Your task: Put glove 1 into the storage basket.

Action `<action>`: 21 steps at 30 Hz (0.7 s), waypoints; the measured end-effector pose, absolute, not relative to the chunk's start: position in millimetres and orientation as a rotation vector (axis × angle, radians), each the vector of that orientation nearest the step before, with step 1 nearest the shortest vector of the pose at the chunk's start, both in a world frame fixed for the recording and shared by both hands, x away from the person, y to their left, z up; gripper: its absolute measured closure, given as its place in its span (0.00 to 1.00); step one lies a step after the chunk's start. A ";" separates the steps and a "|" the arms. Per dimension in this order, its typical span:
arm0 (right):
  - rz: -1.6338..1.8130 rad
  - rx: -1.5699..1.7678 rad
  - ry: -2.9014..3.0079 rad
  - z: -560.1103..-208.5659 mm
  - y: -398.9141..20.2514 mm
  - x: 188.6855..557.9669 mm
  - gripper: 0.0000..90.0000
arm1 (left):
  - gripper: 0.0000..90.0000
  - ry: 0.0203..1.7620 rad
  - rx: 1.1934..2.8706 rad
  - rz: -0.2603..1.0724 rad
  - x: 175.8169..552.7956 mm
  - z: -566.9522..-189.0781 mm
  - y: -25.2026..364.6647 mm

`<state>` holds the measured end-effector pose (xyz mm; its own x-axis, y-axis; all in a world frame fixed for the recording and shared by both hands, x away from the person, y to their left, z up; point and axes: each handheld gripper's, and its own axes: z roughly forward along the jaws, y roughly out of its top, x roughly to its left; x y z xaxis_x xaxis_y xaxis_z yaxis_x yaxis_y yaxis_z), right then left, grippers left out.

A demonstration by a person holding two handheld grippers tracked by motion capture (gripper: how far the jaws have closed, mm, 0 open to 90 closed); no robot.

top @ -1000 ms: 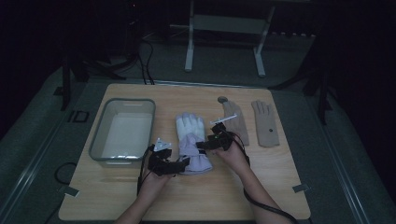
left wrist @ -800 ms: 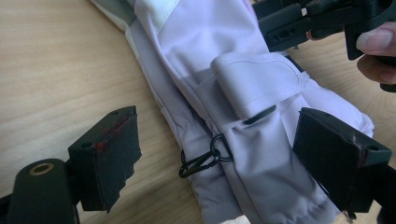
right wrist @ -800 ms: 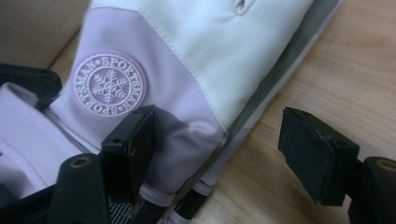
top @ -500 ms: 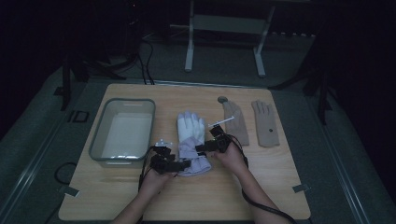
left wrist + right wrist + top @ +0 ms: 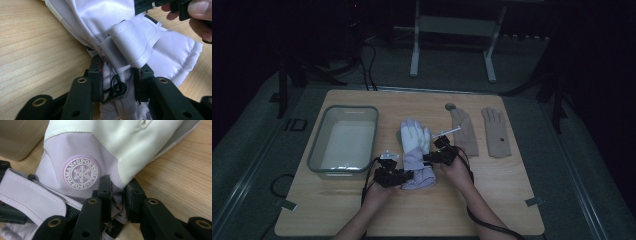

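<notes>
A white and lilac ski glove [image 5: 414,142] lies fingers away from me in the middle of the wooden table [image 5: 512,190]. My left gripper [image 5: 404,176] sits at the left of its cuff. In the left gripper view the jaws have just been closing, and the left gripper [image 5: 117,75] now pinches bunched glove [image 5: 130,37] fabric with a small black loop. My right gripper [image 5: 432,156] is at the glove's right wrist edge. Its jaws have also just been closing, and the right gripper [image 5: 117,192] grips the glove [image 5: 100,145] edge beside a round snowflake badge [image 5: 81,173].
A clear plastic tub [image 5: 319,145] stands to the left of the glove. Two beige gloves [image 5: 465,131] [image 5: 497,132] lie flat to the right, with a small grey disc [image 5: 450,106] behind them. A metal stand is on the floor beyond the table.
Both grippers have drawn in against the glove's cuff, and the cuff fabric now looks bunched between them. The hands have barely shifted.
</notes>
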<state>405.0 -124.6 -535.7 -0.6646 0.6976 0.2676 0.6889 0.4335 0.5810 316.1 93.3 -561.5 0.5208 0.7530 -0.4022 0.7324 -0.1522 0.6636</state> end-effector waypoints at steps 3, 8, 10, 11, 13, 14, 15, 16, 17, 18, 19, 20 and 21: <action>1.083 1.286 2.642 -533.7 -126.7 404.1 0.88 | 0.78 1.209 1.902 0.044 314.8 -558.8 92.3; 1.112 1.296 2.626 -527.8 -129.9 400.9 0.88 | 0.79 1.188 1.902 0.065 312.3 -551.7 91.8; 1.130 1.291 2.617 -525.0 -130.8 399.7 0.88 | 0.79 1.182 1.902 0.061 312.2 -550.3 92.1; 1.139 1.295 2.612 -523.4 -131.3 399.1 0.88 | 0.79 1.177 1.905 0.071 312.0 -548.5 92.5; 1.159 1.295 2.602 -519.8 -131.9 398.1 0.88 | 0.79 1.168 1.902 0.072 312.1 -542.6 94.5; 1.163 1.293 2.599 -517.7 -132.0 397.7 0.88 | 0.79 1.168 1.902 0.072 312.1 -542.6 94.5; 1.167 1.289 2.596 -515.2 -131.8 397.1 0.88 | 0.79 1.159 1.900 0.073 312.4 -537.7 96.0; 1.167 1.289 2.596 -515.2 -131.8 397.1 0.88 | 0.79 1.159 1.900 0.073 312.4 -537.7 96.0; 1.174 1.284 2.590 -512.5 -131.8 396.5 0.88 | 0.79 1.153 1.899 0.073 312.8 -535.1 96.7; 1.187 1.279 2.579 -506.3 -132.1 396.0 0.88 | 0.79 1.147 1.898 0.075 313.1 -532.1 97.5; 1.191 1.275 2.575 -504.0 -132.0 395.7 0.88 | 0.79 1.142 1.900 0.082 313.2 -529.8 97.9; 1.191 1.275 2.575 -504.0 -132.0 395.7 0.88 | 0.79 1.133 1.904 0.085 313.5 -526.3 98.3; 1.210 1.279 2.566 -497.8 -132.7 395.7 0.88 | 0.79 1.125 1.902 0.090 314.0 -521.6 98.7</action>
<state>395.7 -132.7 -497.8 -0.6616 0.6893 0.2951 0.6663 0.3599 0.6531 314.0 98.7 -521.6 0.5836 0.7319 -0.3517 0.6665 -0.1842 0.7224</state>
